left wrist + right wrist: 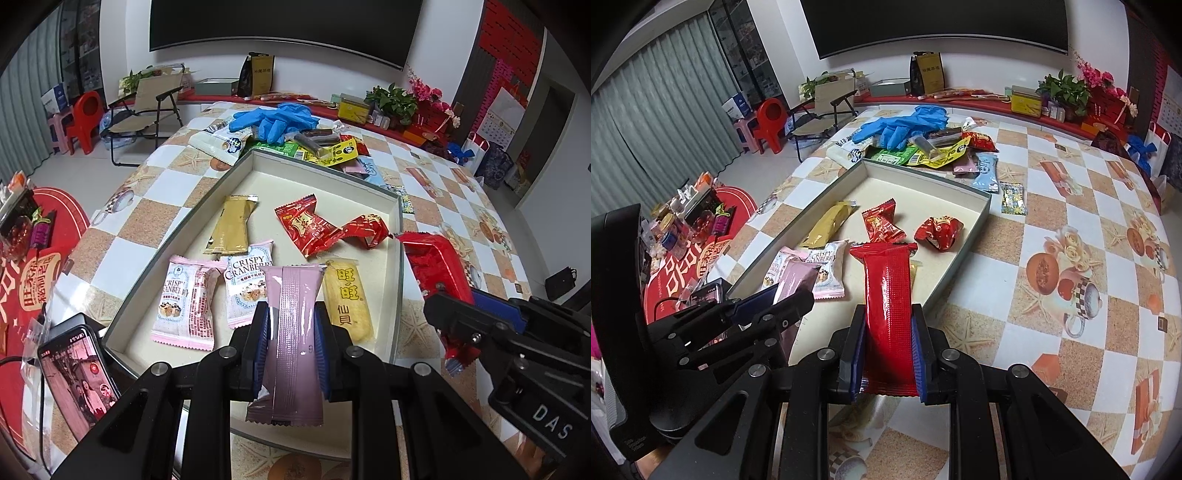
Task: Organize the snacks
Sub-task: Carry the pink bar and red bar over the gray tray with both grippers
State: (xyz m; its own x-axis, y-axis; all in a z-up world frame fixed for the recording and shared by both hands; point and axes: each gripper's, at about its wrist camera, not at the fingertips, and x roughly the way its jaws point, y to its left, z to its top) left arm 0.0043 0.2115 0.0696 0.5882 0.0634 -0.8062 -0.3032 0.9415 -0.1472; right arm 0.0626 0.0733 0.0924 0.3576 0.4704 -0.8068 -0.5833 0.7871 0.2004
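Observation:
My left gripper (291, 325) is shut on a long pink snack packet (293, 332), held above the near end of the shallow grey tray (395, 280). My right gripper (888, 332) is shut on a long red snack packet (888, 295), over the tray's near right edge (956, 258). In the tray lie two Crispy Cranberry packets (184, 306), a gold bar packet (231, 229), two red candy packets (306, 225) and a yellow rice-cracker packet (347, 299). The right gripper with its red packet (439, 266) shows at the right of the left wrist view. The left gripper (768, 306) shows at the left of the right wrist view.
Behind the tray's far end lies a pile of loose snacks (938, 151) with blue gloves (905, 123) on top. A phone (79, 369) lies at the table's left edge. The checkered tablecloth (1071, 206) stretches to the right. A folding chair (147, 99) and red stools stand on the floor.

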